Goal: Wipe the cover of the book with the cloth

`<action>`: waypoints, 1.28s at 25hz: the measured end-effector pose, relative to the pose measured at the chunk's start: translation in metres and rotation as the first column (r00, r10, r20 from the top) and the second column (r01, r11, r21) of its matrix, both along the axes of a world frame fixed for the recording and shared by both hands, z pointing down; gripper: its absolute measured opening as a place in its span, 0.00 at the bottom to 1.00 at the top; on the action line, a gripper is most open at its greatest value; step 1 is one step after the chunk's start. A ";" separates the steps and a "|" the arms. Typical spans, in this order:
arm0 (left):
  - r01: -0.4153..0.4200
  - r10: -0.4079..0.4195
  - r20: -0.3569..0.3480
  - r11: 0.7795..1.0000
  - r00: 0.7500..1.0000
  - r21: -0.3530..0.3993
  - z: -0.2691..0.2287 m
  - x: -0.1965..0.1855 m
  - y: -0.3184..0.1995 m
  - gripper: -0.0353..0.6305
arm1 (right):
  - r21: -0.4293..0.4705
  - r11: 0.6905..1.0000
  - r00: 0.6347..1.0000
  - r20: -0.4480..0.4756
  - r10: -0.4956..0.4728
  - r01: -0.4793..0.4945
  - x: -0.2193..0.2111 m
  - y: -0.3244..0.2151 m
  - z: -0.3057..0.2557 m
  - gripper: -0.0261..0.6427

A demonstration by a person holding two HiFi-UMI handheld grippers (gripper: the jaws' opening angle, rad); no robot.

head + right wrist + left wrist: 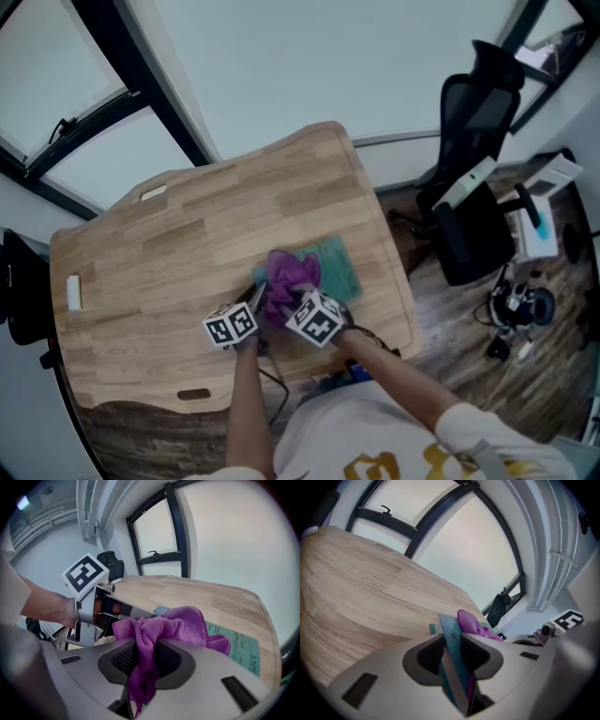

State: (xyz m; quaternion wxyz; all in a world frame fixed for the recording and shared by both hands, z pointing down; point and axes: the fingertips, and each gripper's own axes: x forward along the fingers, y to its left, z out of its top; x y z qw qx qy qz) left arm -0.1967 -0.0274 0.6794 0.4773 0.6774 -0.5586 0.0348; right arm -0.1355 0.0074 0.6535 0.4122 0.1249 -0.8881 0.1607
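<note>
A teal book (336, 265) lies on the wooden table (187, 244), near its right front corner. A purple cloth (289, 275) is bunched on the book's left part. My left gripper (256, 305) is shut on the book's near edge; in the left gripper view the teal cover (451, 637) stands pinched between the pads, with the cloth (472, 623) just behind. My right gripper (289, 302) is shut on the cloth, and in the right gripper view a purple fold (146, 644) hangs between its pads over the book (236, 648). The left gripper (101, 604) sits close beside it.
A black office chair (473, 178) stands to the right of the table. Small devices and cables (518, 305) lie on the floor beyond it. A small white block (73, 292) rests near the table's left edge. Windows run along the far side.
</note>
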 end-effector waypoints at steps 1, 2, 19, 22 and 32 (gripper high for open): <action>0.001 0.000 0.002 1.000 1.000 -0.002 0.001 -0.001 0.001 0.22 | -0.004 1.000 1.000 -0.003 -0.001 0.001 0.001 0.004 0.000 0.15; 0.000 0.000 0.002 1.000 1.000 -0.002 0.001 -0.001 0.001 0.22 | -0.004 1.000 1.000 -0.004 -0.002 0.002 0.001 0.007 0.001 0.15; -0.024 0.024 0.003 1.000 1.000 0.019 -0.007 0.002 -0.004 0.22 | 0.000 0.992 0.991 0.032 0.126 -0.127 0.027 -0.001 0.002 0.15; -0.038 0.037 0.011 0.999 0.999 0.023 -0.008 0.003 -0.004 0.22 | -0.006 0.986 0.985 0.035 0.168 -0.168 0.039 -0.008 0.002 0.15; -0.029 0.029 0.012 0.999 1.000 0.014 -0.005 0.001 -0.001 0.22 | -0.055 0.971 0.971 0.046 0.235 -0.233 0.065 -0.021 0.000 0.15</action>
